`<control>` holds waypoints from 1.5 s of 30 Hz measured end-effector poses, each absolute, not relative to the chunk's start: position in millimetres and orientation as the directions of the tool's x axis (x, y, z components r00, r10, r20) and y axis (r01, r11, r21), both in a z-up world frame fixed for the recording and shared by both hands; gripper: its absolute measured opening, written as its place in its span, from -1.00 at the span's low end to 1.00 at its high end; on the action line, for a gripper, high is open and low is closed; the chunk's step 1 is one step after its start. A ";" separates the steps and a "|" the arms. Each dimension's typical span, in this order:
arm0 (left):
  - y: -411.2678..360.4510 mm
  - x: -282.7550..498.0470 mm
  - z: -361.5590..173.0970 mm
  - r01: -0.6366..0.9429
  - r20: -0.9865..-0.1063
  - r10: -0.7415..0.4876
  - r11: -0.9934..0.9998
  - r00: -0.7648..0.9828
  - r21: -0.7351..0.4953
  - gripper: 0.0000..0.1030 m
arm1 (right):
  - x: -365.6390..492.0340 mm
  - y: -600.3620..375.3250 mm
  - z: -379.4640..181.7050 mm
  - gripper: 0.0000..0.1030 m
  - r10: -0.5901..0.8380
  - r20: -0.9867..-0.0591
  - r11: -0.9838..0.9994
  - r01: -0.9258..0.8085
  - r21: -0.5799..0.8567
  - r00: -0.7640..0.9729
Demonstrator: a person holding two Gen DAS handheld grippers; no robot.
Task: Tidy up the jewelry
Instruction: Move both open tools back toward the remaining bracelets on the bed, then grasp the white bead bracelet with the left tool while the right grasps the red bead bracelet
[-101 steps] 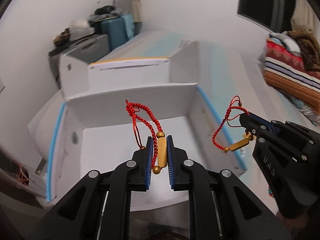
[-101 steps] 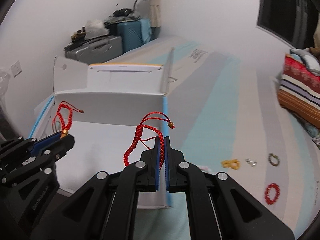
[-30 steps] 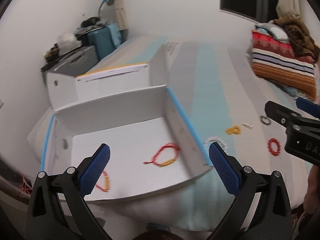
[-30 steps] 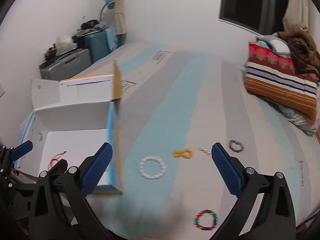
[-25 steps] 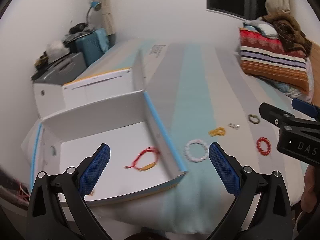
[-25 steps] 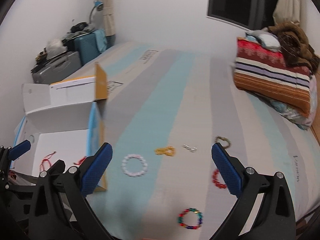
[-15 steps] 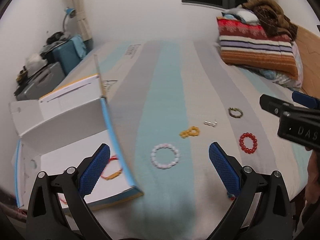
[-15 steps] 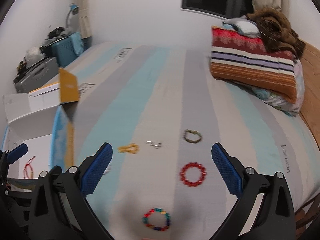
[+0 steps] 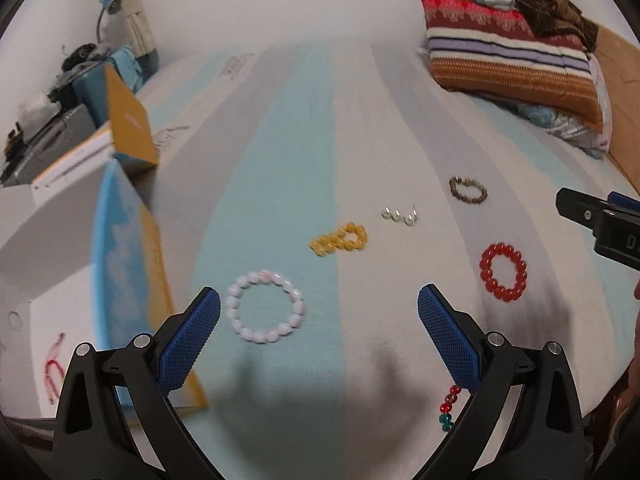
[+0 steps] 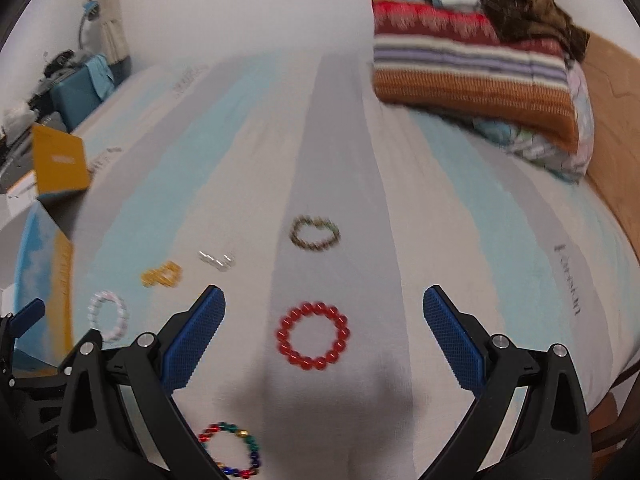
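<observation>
While both sets of jaws stand spread wide and empty above the striped bed (image 9: 280, 128), the left gripper (image 9: 319, 330) hangs over the bedsheet with the white bead bracelet (image 9: 265, 306) lying just inside its left pad, touching nothing. Over on the other side, the right gripper (image 10: 324, 330) frames the red bead bracelet (image 10: 312, 335) squarely between its blue pads, clear of both. A yellow bead bracelet (image 9: 339, 239) and small silver earrings (image 9: 400, 215) lie further up the sheet, with a brown bead bracelet (image 10: 315, 233) beyond them. Nearest the right camera, a multicoloured bead bracelet (image 10: 233, 453) sits by the left finger's base. At the left edge of the bed stands the open cardboard box (image 9: 120, 240), and a red cord bracelet (image 9: 56, 362) shows on its white floor, blurred. A striped pillow (image 10: 472, 76) lies at the far end
</observation>
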State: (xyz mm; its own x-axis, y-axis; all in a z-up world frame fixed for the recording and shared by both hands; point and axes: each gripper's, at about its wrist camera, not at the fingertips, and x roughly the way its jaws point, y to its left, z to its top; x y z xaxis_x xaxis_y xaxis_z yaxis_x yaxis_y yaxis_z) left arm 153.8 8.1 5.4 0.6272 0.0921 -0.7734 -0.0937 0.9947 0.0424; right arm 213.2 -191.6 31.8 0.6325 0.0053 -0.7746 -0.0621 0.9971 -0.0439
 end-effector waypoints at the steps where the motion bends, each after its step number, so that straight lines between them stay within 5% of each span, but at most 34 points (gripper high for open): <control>1: 8.8 157.1 -1.6 -0.092 -0.782 0.082 0.995 0.618 0.032 0.89 | 217.6 -194.6 22.2 0.85 0.003 -0.787 0.998 -0.057 -0.041 0.617; 20: 28.0 193.9 -76.5 -0.120 -0.842 0.055 0.993 0.537 -0.012 0.89 | 248.4 -205.8 -62.5 0.85 0.053 -0.872 0.998 -0.043 0.036 0.487; 25: 28.7 194.6 -81.8 -0.113 -0.849 0.039 0.993 0.527 -0.025 0.85 | 251.1 -203.5 -74.0 0.45 0.049 -0.883 0.998 -0.055 0.027 0.466; 36: 28.2 188.3 -81.3 -0.096 -0.836 0.048 0.995 0.547 -0.006 0.10 | 248.4 -198.4 -83.5 -0.34 -0.016 -0.870 0.998 -0.041 -0.042 0.493; 40: 28.2 185.4 -79.3 -0.083 -0.834 0.048 0.997 0.549 0.003 -0.44 | 247.5 -196.2 -82.8 -0.72 -0.036 -0.866 0.997 -0.039 -0.063 0.499; 42: 28.9 184.2 -78.6 -0.079 -0.837 0.047 0.997 0.546 0.005 -0.78 | 246.6 -196.3 -81.4 -0.74 -0.033 -0.863 0.998 -0.037 -0.060 0.504; 45: 31.1 181.8 -76.2 -0.078 -0.836 0.034 0.997 0.548 -0.011 -0.81 | 243.1 -197.9 -78.5 -0.75 -0.018 -0.859 0.998 -0.037 -0.043 0.512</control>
